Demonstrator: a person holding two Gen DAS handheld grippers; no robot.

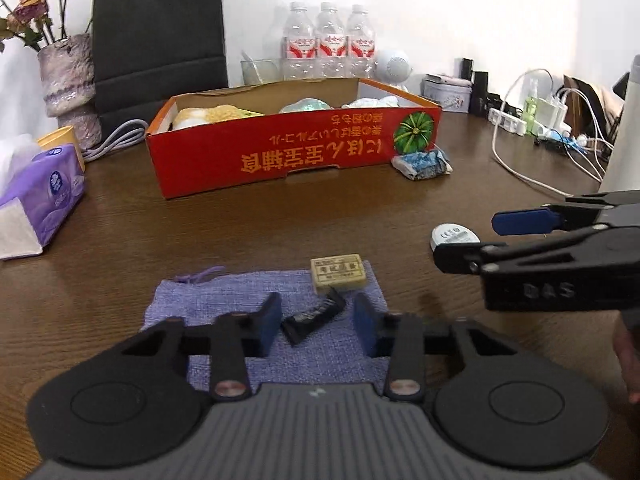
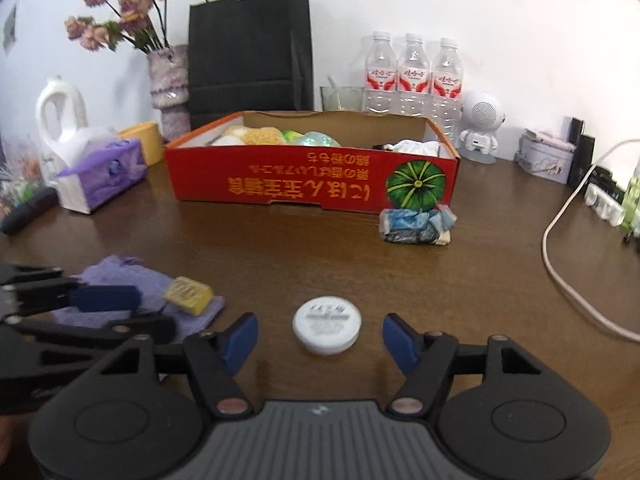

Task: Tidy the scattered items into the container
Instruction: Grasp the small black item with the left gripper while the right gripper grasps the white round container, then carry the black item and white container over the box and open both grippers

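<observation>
dark wood-grain table against a plain white wall, evenly lit with a bright washed-out patch upper right; along the back edge: black paper bag, vase of dried flowers, three water bottles, white cables at right

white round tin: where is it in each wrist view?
Left wrist: white round tin at right of centre, partly behind the right hand-held gripper.
Right wrist: lower centre, between that gripper's open fingers.
Shared landmark: red box.
</observation>
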